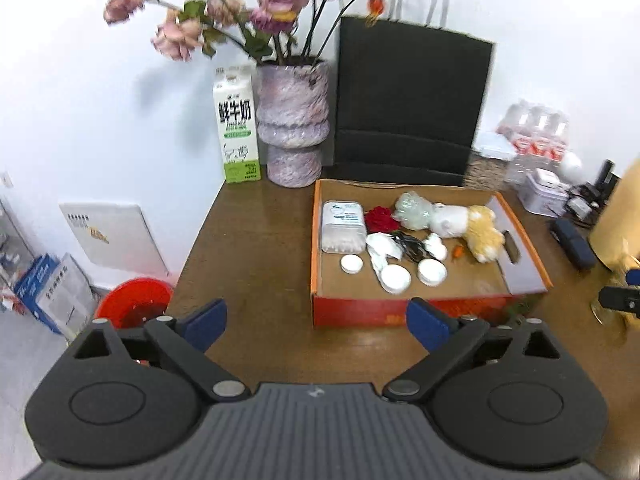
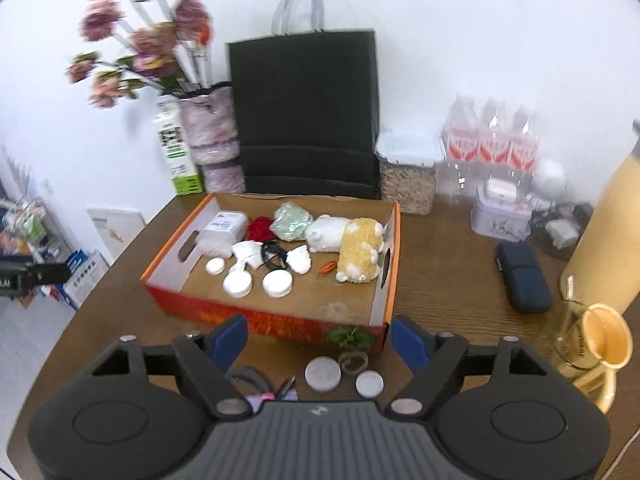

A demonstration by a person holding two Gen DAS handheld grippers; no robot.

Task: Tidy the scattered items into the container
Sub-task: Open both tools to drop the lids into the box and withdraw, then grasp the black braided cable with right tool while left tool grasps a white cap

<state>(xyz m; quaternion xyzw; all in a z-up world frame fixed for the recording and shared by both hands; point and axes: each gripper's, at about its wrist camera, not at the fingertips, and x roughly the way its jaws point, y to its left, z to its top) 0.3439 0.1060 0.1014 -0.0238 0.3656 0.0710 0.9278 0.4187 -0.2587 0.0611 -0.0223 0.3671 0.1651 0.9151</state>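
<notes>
Cardboard box (image 2: pixel 276 322), orange-rimmed and shallow, sits on the wooden table (image 2: pixel 448 280) directly ahead of both tongs. Contents observed inside: a plush toy (image 2: pixel 352 246), a clear cotton-swab tub (image 2: pixel 224 230), a red flower (image 2: pixel 262 228), a crumpled plastic bag (image 2: pixel 292 220), a black cord (image 2: pixel 274 258), crumpled white scraps and three white round lids (image 2: pixel 277 283).

Left gripper (image 1: pixel 316 324): jaws spread wide, nothing between the blue pads (image 1: pixel 210 316); bare table lies between them, the box's near wall just beyond the right-hand pad.

Right gripper (image 2: pixel 318 338): jaws likewise released, holding nothing. Items outstanding on the table between its pads and close to the camera: two grey discs (image 2: pixel 323 374), a small ring (image 2: pixel 353 361), a green sprig (image 2: pixel 350 338) against the box's near wall, a mesh-textured piece and a pen-like item, partly hidden by the gripper body.

Beyond the box: black paper bag (image 2: pixel 304 112), vase of flowers (image 1: pixel 294 128), milk carton (image 1: pixel 236 128). To the right of the right gripper: dark blue case (image 2: pixel 522 278), yellow jug (image 2: pixel 608 220).
</notes>
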